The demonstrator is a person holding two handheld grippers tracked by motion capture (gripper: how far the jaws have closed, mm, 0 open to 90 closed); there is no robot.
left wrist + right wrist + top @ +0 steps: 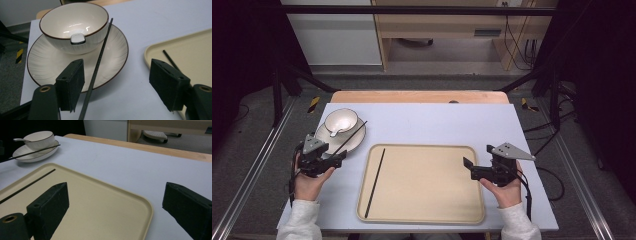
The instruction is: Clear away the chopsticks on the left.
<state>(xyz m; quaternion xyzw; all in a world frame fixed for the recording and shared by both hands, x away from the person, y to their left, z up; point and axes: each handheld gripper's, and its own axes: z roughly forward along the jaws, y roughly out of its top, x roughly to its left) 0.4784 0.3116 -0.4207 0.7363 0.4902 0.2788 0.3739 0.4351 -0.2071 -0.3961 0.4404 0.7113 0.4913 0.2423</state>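
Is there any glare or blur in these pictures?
Left gripper view: bright glare inside the bowl, and the near jaws look soft. Right gripper view: the jaws are blurred, the tray sharper. High view: evenly lit table, dark sides.

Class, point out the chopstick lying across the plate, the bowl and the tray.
chopstick on the plate [100, 56], left gripper view, middle of its shaft.
bowl [92, 41], left gripper view, outer wall.
tray [422, 148], high view, far rim.

place: lab | signs: black frame rails [277, 90]; hazard tape [313, 104]; loose cables [517, 45]
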